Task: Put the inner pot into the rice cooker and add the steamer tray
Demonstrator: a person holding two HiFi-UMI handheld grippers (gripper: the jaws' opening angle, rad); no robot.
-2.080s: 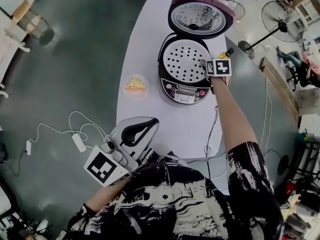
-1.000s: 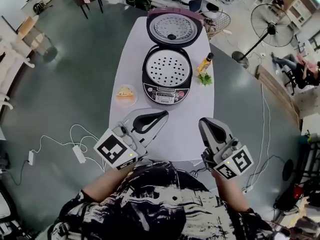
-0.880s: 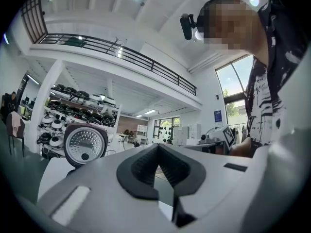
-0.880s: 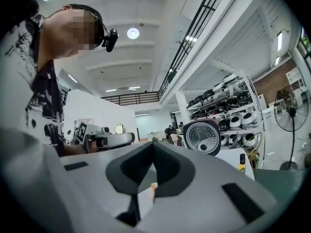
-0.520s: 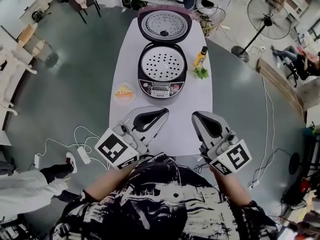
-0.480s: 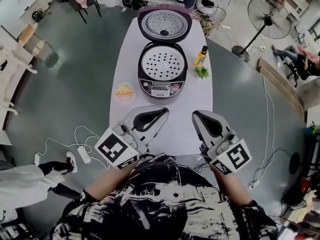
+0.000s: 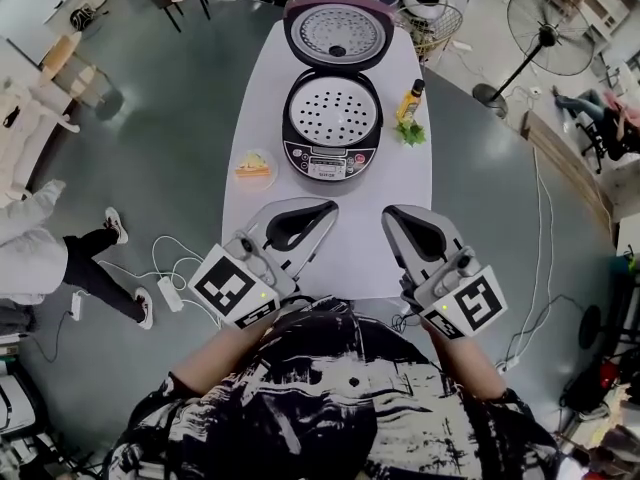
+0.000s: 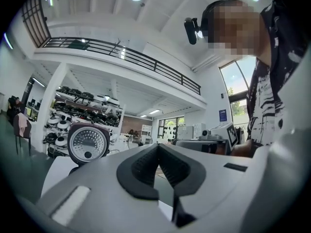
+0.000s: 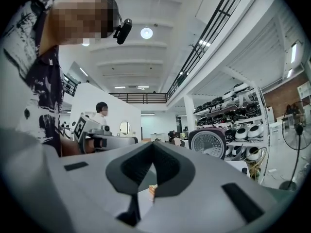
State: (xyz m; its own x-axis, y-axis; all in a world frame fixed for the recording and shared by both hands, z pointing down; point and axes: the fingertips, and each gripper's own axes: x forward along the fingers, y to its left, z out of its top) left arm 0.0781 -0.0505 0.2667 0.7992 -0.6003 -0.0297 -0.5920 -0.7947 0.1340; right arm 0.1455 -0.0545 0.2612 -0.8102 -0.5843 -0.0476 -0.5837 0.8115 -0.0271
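Withdrawn from the cooker [image 7: 325, 158], right claw [image 7: 393, 213] sits beside left claw [image 7: 328, 209] above the bench [image 7: 395, 183]; both fully closed, gripping nothing.

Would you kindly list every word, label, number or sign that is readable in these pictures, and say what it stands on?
No text can be read with certainty.
Cooker panel: print below the display, too blurred.
Bottle: label too small.
Blue wall sign: too small.
Left cube, right cube: square black-and-white patterns only, no letters.
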